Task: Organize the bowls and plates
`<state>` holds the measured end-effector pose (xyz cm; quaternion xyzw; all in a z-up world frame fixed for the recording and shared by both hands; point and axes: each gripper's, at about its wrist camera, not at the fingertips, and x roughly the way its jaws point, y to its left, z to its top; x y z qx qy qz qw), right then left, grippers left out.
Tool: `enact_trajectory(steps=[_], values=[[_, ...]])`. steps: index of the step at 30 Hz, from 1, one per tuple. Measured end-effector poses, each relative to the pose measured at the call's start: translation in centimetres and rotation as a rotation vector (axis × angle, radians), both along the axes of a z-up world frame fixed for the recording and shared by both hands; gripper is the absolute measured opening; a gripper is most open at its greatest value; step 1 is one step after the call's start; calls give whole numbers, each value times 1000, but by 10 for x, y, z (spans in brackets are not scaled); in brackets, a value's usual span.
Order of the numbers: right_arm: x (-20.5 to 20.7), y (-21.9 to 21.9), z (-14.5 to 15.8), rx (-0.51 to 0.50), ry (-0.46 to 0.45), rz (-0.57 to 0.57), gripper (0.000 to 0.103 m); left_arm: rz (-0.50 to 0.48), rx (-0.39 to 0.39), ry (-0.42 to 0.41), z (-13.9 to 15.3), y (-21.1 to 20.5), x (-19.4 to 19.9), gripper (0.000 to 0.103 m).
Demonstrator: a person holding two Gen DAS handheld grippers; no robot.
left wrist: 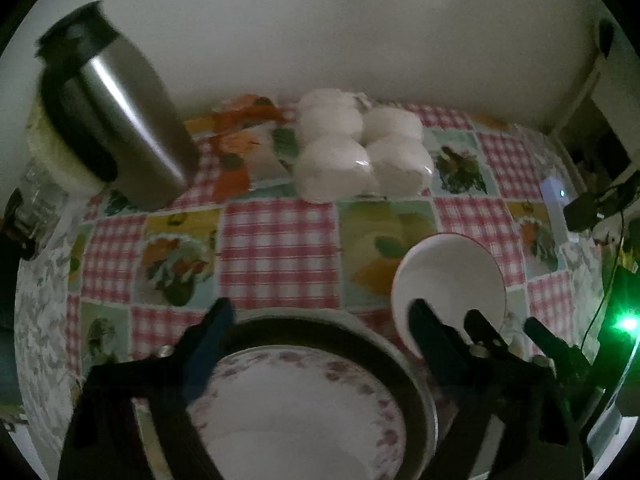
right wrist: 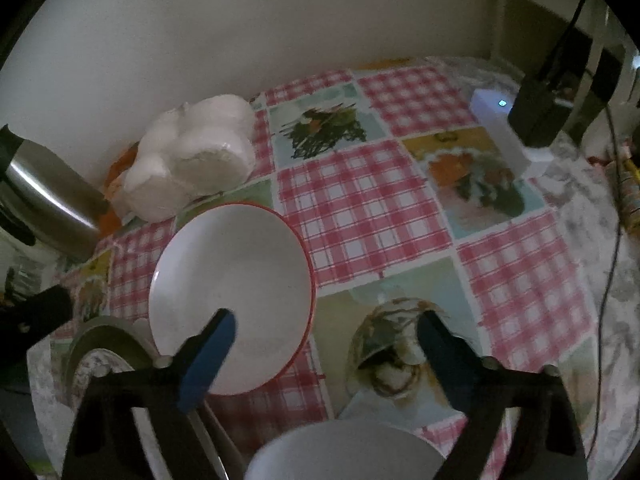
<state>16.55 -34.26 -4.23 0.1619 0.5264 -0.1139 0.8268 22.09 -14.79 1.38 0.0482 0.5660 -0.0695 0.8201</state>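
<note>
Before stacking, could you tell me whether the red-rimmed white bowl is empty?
Empty: the red-rimmed bowl shows a bare white inside in both views.

Dim room: plain pale wall [left wrist: 320, 32] behind a checked-tablecloth table [right wrist: 360, 200].

A white bowl [right wrist: 232, 300] with a thin red rim sits upright on the checked tablecloth, empty. Just beside it lies a stack of plates [left wrist: 304, 400]: a white plate with a faint pink flower border [left wrist: 296, 412] rests inside a wider dark-rimmed dish [left wrist: 320, 332]. A second plain white bowl [right wrist: 344, 452] shows at the near edge, only partly in view.
</note>
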Motion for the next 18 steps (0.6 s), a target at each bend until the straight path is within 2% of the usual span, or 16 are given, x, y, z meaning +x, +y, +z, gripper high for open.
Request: enact_trajectory(steps=[2, 4, 9, 11, 14, 18], values=[[2, 0, -4, 17, -2, 9, 82, -2, -5, 24, -7, -9, 4, 76], [5, 0, -8, 42, -2, 17, 76, -3, -16, 38, -13, -15, 7, 74], [7, 0, -16, 86, -5, 23, 53, 8, -15, 72, -30, -26, 14, 59], [8, 1, -17, 107, -9, 35, 49, 14, -16, 89, -36, -29, 16, 51], [8, 4, -20, 137, -12, 41, 49, 17, -11, 106, -44, -33, 19, 45], [11, 7, -25, 151, 0, 53, 40, 12, 6, 118, -52, -40, 21, 43]])
